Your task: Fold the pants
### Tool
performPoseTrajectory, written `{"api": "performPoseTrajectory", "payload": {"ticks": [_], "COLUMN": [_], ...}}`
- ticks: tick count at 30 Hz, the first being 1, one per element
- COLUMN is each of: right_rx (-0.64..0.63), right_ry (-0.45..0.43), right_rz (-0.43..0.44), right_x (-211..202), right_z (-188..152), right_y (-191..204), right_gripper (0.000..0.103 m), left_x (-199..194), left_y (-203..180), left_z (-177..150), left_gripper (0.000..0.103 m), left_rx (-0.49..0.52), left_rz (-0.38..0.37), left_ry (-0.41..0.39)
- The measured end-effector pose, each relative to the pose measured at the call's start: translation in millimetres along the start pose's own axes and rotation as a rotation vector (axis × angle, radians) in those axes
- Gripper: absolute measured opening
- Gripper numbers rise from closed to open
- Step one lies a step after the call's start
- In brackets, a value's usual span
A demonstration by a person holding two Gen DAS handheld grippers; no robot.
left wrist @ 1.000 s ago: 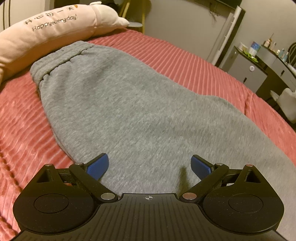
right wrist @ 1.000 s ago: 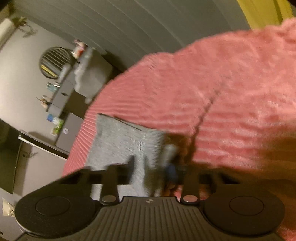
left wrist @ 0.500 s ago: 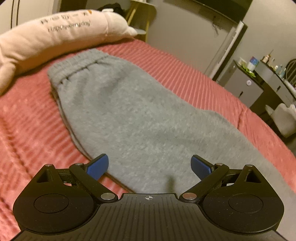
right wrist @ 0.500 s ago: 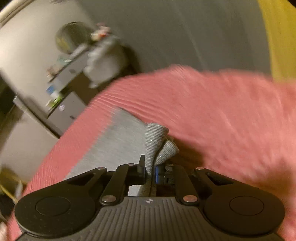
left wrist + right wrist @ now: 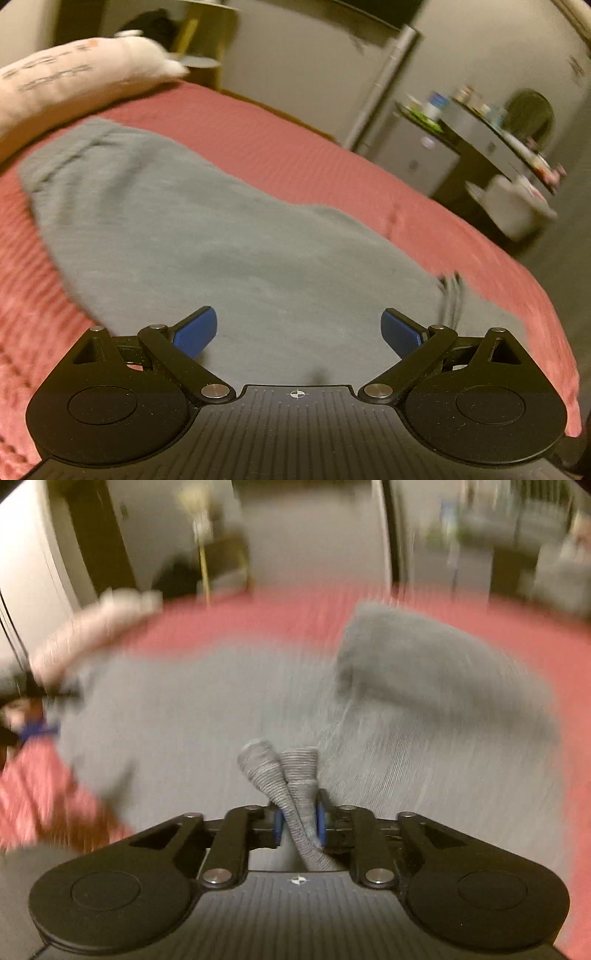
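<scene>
Clearly soft, limp grey sweatpants (image 5: pixel 221 236): right gripper (image 5: pixel 300 821) pinches both ribbed cuffs (image 5: pixel 291 771), jaws just loosening; left gripper (image 5: pixel 299 328) gapes, empty.

Motion smear blurs the whole right wrist view: the pants (image 5: pixel 229 716) lose their edges. Upper left in the left view, the pillow (image 5: pixel 74 81) print is unreadable.

Legible text: none. Long cream plush pillow (image 5: pixel 74 77), lying at the far end of the ribbed pink bedspread (image 5: pixel 295 147): two lines of dark print on its side, blurred beyond reading in the left wrist view. Small containers on the dark side counter (image 5: pixel 480 125) beyond the bedspread's far edge: labels too small and smeared to read.
</scene>
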State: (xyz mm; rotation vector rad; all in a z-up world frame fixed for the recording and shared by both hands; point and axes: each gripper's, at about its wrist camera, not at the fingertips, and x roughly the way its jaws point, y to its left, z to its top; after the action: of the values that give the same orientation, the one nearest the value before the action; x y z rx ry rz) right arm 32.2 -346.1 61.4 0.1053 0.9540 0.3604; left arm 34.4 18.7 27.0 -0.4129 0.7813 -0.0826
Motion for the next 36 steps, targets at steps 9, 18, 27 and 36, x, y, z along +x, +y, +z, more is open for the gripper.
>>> {"api": "performPoseTrajectory", "payload": {"ticks": [9, 18, 27, 36], "right_rx": [0.386, 0.625, 0.667, 0.585], "right_ry": [-0.280, -0.282, -0.175, -0.155], "right_rz": [0.035, -0.027, -0.011, -0.061], "right_x": [-99, -97, -67, -64], "right_z": [-32, -64, -64, -58], "right_y": [-94, -139, -156, -141], "right_gripper": [0.090, 0.092, 0.098, 0.099], "left_x": [69, 146, 148, 130], "left_y": [-82, -120, -104, -115], "left_z": [-7, -45, -43, -44], "left_gripper": [0.100, 0.073, 0.021, 0.017], "left_rx": [0.048, -0.018, -0.076, -0.004], "left_rz": [-0.249, -0.310, -0.350, -0.402], "left_ry": [0.206, 0.380, 0.343, 0.242]}}
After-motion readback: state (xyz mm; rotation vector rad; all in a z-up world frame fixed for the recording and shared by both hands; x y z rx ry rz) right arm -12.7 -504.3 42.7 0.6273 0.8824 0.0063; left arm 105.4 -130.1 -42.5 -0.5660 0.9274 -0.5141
